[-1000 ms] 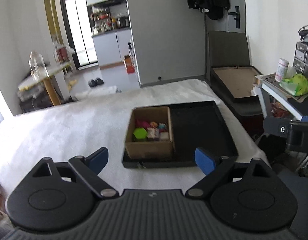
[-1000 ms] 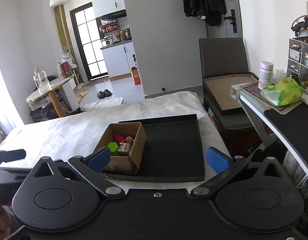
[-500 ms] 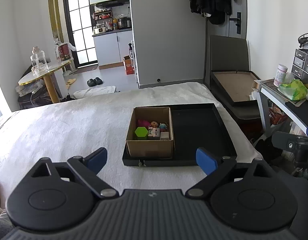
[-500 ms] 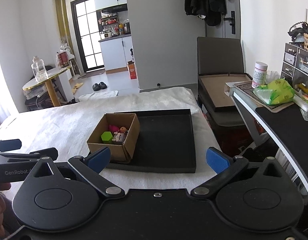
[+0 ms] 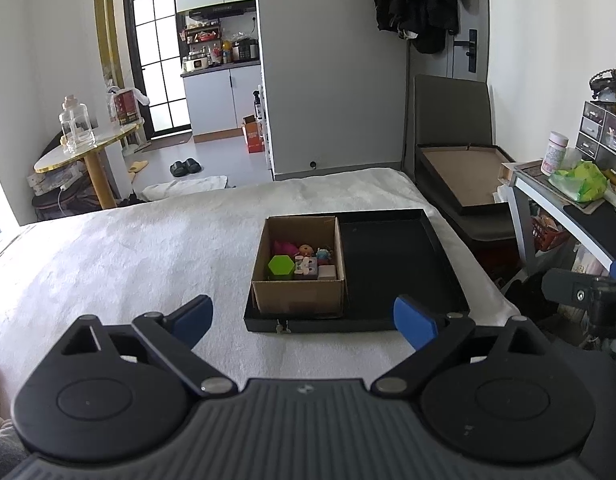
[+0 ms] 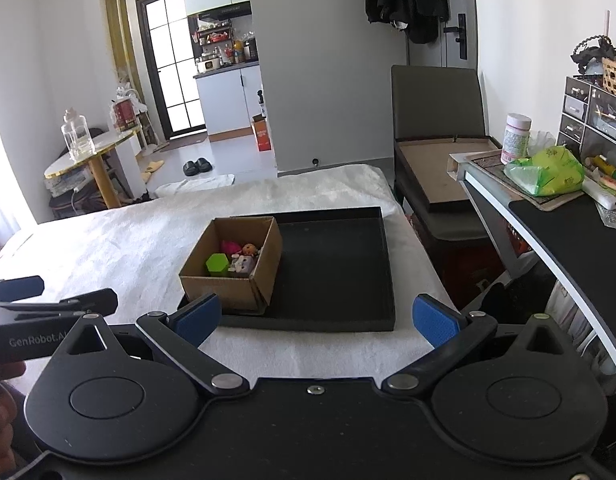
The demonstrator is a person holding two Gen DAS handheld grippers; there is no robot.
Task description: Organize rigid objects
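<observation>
A brown cardboard box (image 5: 299,298) (image 6: 227,290) stands in the left half of a black tray (image 5: 404,264) (image 6: 340,264) on a white cloth-covered table. Inside lie a green hexagon block (image 5: 281,267) (image 6: 217,264), a pink toy (image 5: 283,247), a small doll (image 5: 305,250) and other small toys. My left gripper (image 5: 303,320) is open and empty, held short of the tray's near edge. My right gripper (image 6: 316,316) is open and empty, near the tray's front edge. The left gripper also shows at the left of the right wrist view (image 6: 15,300).
The right half of the tray is bare. A grey chair with a flat framed board (image 5: 464,184) stands right of the table. A desk (image 6: 556,216) with a green bag and a jar is at far right. A round side table (image 5: 83,148) is at far left.
Both grippers have tilted up and drawn back slightly, so the tray and box sit lower and more centred in view. Both stay open and empty.
</observation>
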